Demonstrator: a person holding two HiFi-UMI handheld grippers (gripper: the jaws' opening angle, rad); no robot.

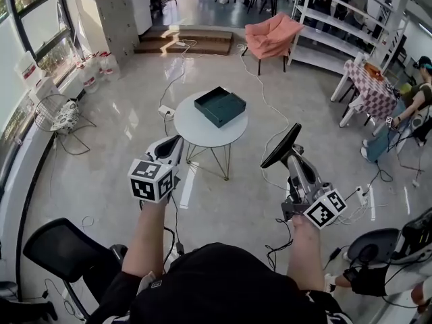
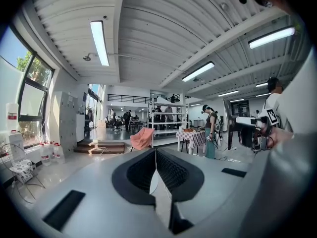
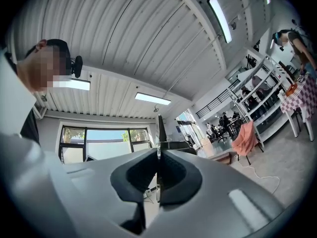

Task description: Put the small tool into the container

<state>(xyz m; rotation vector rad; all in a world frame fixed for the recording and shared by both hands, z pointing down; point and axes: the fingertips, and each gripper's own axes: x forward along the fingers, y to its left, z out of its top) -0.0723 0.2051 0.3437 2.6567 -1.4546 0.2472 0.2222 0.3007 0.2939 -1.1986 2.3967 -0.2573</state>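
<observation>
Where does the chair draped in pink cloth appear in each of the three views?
Head view: the pink-draped chair stands at the top, right of centre, beyond the round white table.
Left gripper view: small, just left of centre.
Right gripper view: at the right, about mid-height.
Shared landmark: the white shelving rack, to the chair's right in every view.

- Left gripper (image 1: pixel 174 142) on my screen: pale grey shell with black ribbed jaw lining.
- Right gripper (image 1: pixel 294 131): long black jaws on a silver-grey body.
- Each carries a white marker cube (image 1: pixel 152 179) printed with black square codes.
- Thin black cable (image 1: pixel 175 221) under the left one.
- Person's black top (image 1: pixel 223 282), short-sleeved.
</observation>
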